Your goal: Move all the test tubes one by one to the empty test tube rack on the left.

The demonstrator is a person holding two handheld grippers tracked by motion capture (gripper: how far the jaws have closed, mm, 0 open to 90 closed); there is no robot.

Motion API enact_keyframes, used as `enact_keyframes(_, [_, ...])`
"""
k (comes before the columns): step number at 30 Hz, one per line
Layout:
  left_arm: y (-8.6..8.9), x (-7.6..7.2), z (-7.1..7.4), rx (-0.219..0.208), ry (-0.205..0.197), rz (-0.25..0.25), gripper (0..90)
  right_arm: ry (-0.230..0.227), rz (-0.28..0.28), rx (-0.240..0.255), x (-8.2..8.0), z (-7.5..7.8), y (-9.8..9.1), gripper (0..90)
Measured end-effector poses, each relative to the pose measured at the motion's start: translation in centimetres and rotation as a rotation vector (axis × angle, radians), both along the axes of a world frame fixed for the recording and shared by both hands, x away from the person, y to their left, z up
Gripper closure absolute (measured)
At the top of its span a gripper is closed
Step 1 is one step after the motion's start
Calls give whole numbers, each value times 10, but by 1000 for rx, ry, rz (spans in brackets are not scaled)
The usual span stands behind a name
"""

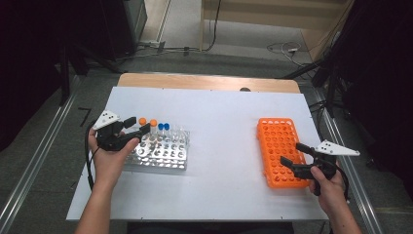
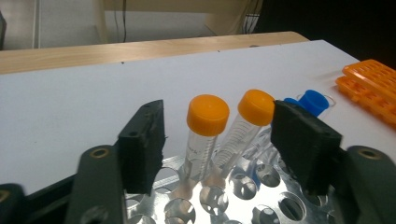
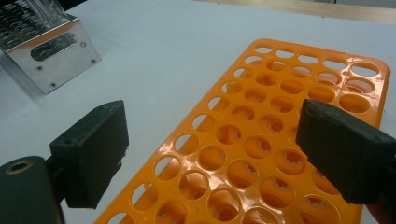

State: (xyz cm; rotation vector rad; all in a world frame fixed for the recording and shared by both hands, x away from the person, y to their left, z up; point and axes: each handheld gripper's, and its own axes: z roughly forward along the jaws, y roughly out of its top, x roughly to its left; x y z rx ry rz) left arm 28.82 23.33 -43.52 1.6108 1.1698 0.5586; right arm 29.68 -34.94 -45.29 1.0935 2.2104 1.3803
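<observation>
In the high view the left gripper (image 1: pixel 132 127) sits at the left of the frame, at the near-left end of the metal rack (image 1: pixel 160 155), and its jaws are released, with nothing pressed between the pads. In the left gripper view the two orange-capped tubes stand in the rack just ahead of the jaws: the first tube (image 2: pixel 204 135) is near the middle of the gap, almost upright, and the second tube (image 2: pixel 246 127) leans toward the right of the frame, with its cap just beside the right jaw and maybe touching it; I cannot tell this for sure. The long axis of both tubes runs up and down in the picture, across the line between the pads, so I judge that a small push forward would bring the pads to both sides of the first tube below its cap. A blue-capped tube (image 2: pixel 312 101) stands behind the right jaw. The right gripper (image 1: pixel 293 155) hovers over the orange rack (image 1: pixel 275 139) at the right of the frame, well apart from the tubes, with its jaws apart and empty. The left hand is clearly the nearer one to the tubes. Both racks rest on the white tabletop (image 1: pixel 221 146).
</observation>
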Motion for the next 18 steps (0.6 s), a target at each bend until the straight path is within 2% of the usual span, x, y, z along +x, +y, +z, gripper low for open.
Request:
enact_keyframes(4, [0,-5,1,-10,-14,-14,222,2,1,2,0,0,0,83])
enact_keyframes(9, [-3,-10,1,13,-13,2,41,3,3,-3,1,-1,1,83])
enact_keyframes(18, [-9,-24,-4,-4,-13,-47,0,1,-1,-1,2,-2,-1,83])
